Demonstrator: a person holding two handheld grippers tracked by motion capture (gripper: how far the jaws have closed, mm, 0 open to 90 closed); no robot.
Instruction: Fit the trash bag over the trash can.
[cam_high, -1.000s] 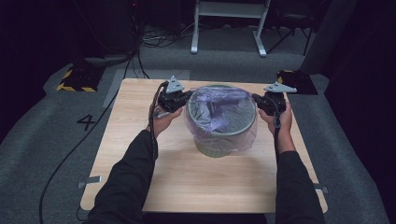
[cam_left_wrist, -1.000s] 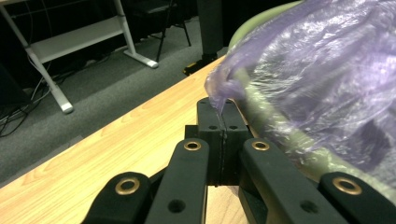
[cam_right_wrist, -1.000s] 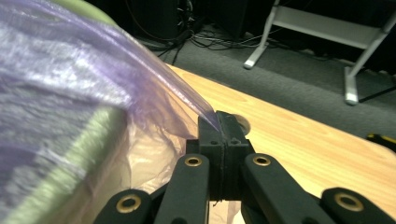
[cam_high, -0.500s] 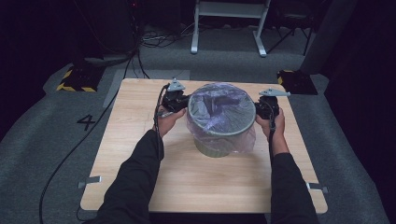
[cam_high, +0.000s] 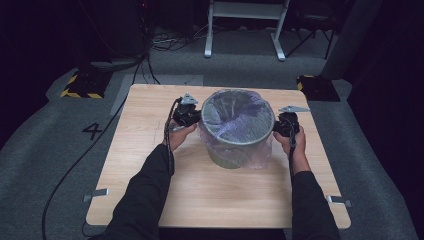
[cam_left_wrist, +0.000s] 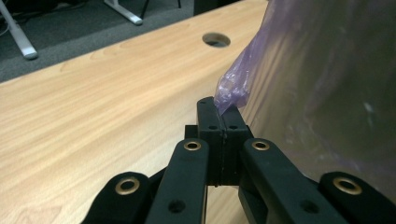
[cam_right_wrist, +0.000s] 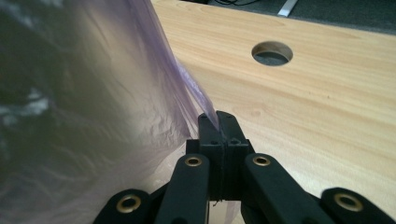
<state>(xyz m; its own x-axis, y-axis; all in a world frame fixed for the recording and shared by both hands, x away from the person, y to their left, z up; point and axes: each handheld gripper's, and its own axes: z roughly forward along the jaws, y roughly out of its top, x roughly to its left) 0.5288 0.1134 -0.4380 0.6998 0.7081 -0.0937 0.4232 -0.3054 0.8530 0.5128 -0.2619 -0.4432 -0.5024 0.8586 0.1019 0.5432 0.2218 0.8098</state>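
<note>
On the bench (cam_high: 150, 165), the bag (cam_high: 235, 125) is already draped over the bin (cam_high: 227, 159); its edge is pinched by left tongs (cam_left_wrist: 223, 108) and right tongs (cam_right_wrist: 217, 122), with pulling down judged left.

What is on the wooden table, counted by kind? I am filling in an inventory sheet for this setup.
Round grey waste bin: 1
Translucent purple plastic bag lining the bin: 1
Black two-jaw grippers, left gripper and right gripper, each shut on the bag's edge: 2
Total: 4
</note>
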